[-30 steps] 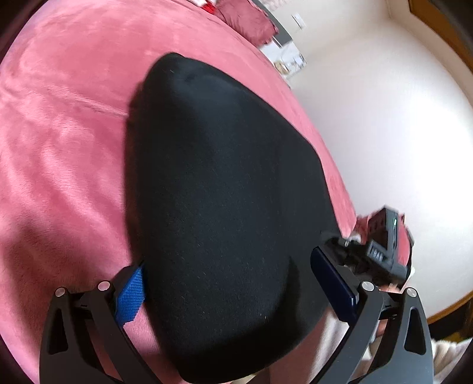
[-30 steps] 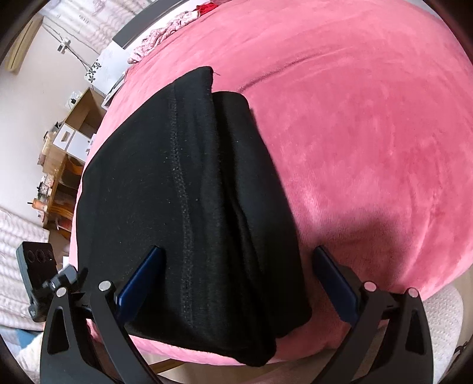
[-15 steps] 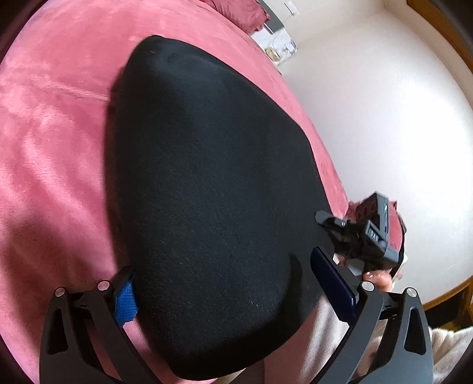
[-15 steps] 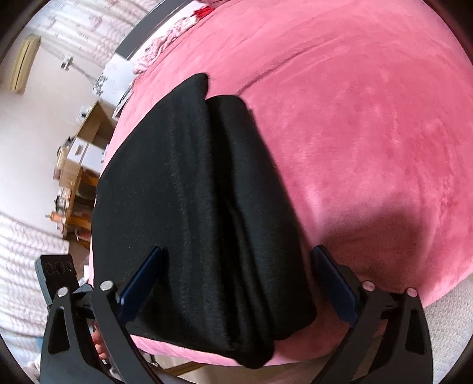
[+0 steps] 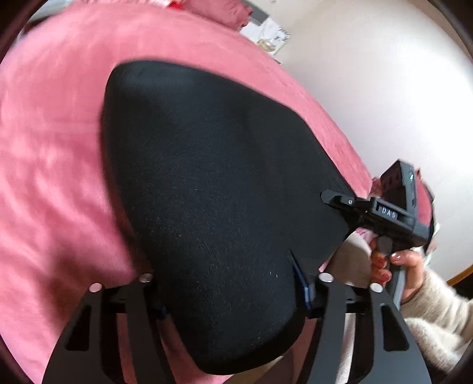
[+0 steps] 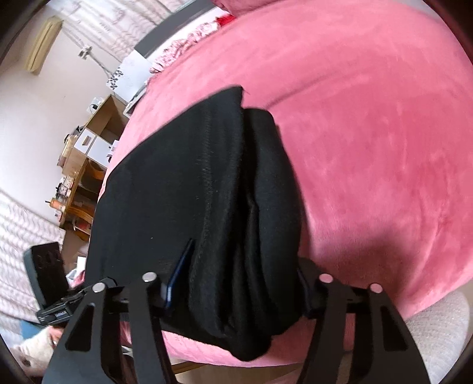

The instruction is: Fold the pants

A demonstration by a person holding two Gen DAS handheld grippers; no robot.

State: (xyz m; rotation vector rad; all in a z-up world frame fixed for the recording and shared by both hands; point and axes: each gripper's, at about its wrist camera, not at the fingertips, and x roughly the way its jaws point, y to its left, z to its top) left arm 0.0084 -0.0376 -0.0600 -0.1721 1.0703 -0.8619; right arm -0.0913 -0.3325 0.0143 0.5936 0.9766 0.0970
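Black folded pants [image 5: 224, 177] lie on the pink bed cover [image 5: 59, 147], near its front edge. My left gripper [image 5: 230, 295] straddles the pants' near rounded end; its jaws are closing and the blue pad [image 5: 301, 283] digs into the cloth. In the right wrist view the pants [image 6: 165, 192] show a thick stack of folded layers along their right side. My right gripper [image 6: 242, 280] is closing on that stack, one blue pad [image 6: 180, 274] pressing in from the left. Each gripper shows in the other's view: the right gripper [image 5: 384, 212], held by a hand, and the left gripper [image 6: 50, 295].
A dark red pillow [image 5: 233, 11] lies at the far end of the bed. Cardboard boxes [image 6: 97, 136] and a wooden shelf [image 6: 74, 203] stand beyond the bed's left side. The bed's front edge runs just under both grippers. A cream sleeve [image 5: 428, 313] is at the lower right.
Both grippers' jaws have narrowed from wide apart onto the pants. The left gripper has risen a little and rolled, and the pants' near end now bulges between its fingers.
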